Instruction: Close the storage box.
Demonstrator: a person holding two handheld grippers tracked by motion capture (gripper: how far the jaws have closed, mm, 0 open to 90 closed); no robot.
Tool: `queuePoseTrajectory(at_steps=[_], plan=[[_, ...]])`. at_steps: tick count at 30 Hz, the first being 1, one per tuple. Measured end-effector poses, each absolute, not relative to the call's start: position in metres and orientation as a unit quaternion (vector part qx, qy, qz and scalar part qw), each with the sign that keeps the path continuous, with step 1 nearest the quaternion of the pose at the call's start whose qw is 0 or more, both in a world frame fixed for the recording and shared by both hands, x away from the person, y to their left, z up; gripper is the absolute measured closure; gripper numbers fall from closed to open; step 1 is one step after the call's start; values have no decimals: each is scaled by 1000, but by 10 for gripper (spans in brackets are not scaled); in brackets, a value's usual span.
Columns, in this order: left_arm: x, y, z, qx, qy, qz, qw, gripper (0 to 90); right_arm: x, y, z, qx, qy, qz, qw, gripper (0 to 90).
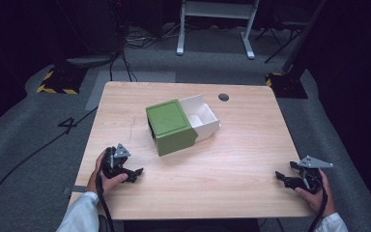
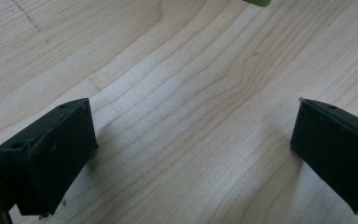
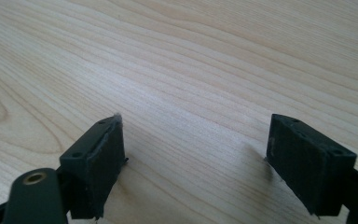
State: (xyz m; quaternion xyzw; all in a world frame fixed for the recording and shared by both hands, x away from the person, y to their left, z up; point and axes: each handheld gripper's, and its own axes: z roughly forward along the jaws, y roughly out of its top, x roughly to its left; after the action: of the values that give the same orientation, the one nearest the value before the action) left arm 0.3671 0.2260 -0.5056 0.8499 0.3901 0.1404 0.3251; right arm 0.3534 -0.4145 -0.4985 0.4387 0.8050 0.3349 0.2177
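On the table (image 1: 232, 164), near its centre, a green box (image 1: 170, 126) is sitting with a white drawer (image 1: 202, 116) sticking out of its side toward two o'clock. The drawer is pulled partway out and something white is lying inside it, too small to tell. At about eight o'clock from the box, near the table's front left corner, the left gripper (image 1: 134, 173) is resting in a hand (image 1: 107, 178), its tips pointing toward three o'clock. Its jaws are standing wide with nothing between them; in the left gripper view (image 2: 193, 149) bare wood is lying between the two black pads, and a sliver of the green box (image 2: 256, 2) is peeking in at twelve o'clock. At about four o'clock from the box, near the front right corner, the right gripper (image 1: 281, 178) is being held in the other hand (image 1: 316, 191), tips pointing toward nine o'clock. Its jaws are also standing wide and empty; in the right gripper view (image 3: 196, 149) plain wood grain is showing between the pads. Both grippers are sitting well apart from the box. A dark round hole (image 1: 223, 97) is showing at one o'clock, near the table's far edge.
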Motion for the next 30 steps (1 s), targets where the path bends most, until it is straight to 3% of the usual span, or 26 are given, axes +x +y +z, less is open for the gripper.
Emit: queuePoseTrajectory(at_steps=[30], plan=[[356,216,-506,854,381,135,328,1,449,-325,-411,337,817,410,227,310]])
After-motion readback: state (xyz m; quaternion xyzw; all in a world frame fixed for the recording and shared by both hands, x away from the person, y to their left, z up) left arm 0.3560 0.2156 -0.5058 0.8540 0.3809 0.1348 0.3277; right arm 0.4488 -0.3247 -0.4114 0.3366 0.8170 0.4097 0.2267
